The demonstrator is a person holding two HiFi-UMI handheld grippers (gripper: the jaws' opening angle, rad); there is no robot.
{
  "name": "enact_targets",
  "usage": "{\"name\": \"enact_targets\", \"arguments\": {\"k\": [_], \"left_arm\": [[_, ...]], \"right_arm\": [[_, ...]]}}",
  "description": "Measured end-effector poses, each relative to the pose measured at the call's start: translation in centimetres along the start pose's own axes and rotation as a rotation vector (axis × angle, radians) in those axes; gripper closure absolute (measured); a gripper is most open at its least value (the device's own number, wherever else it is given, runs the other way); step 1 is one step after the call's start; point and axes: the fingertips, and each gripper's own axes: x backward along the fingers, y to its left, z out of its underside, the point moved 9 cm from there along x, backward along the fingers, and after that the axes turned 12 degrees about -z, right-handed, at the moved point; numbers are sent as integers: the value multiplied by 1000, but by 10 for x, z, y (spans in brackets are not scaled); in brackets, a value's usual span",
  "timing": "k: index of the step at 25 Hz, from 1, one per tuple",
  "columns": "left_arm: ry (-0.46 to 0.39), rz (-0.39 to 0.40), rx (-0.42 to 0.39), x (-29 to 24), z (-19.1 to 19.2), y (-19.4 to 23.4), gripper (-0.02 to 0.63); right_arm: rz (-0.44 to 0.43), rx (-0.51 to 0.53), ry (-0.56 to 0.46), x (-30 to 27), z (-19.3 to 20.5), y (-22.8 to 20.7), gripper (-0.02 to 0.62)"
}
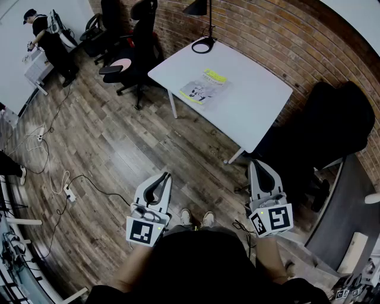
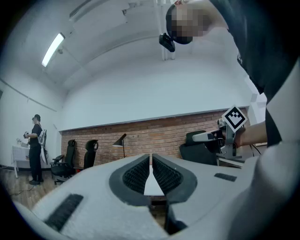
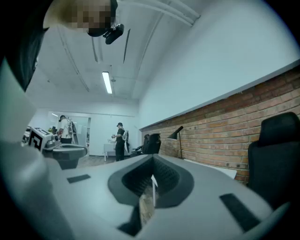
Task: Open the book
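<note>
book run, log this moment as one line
phase: before contact | book: closed, flat on white table | left gripper: shut, empty | right gripper: shut, empty | both grippers: short of table

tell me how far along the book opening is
Nothing looks done yet: the book lies apparently closed on the white table. Nothing is in hand: the left gripper and right gripper are shut and empty over the floor, short of the table. Left: reach the book and open it.

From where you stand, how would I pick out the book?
Look to the white table by the brick wall. The book lies flat on it, grey cover with a yellow band; its only neighbour is a black lamp.
</note>
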Motion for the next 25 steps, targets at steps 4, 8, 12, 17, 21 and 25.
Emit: {"name": "enact_targets", "arguments": {"k": [4,8,12,17,21,25], "left_arm": [[2,-7,1,-8,3,-3,568],[5,-25,5,-14,0,-6,568],[24,-54,-7,-17,2,-11,568],[46,-90,-31,-20,9,-13,568],[50,-94,-32,-34,15,-13,568],[62,-73,0,-65,31,-2,568]], "right_arm": [[-10,-1,4,-5,3,-9,583],[-27,-16,0,-8,3,-19,583],[-57,-105,-44,-11,10,-37,581],[-74,-154,-47,-19,23,-52,581],[-75,-248,-1,-30,40,-63,581],[-46,-291,53,-57,57,-78,581]]}}
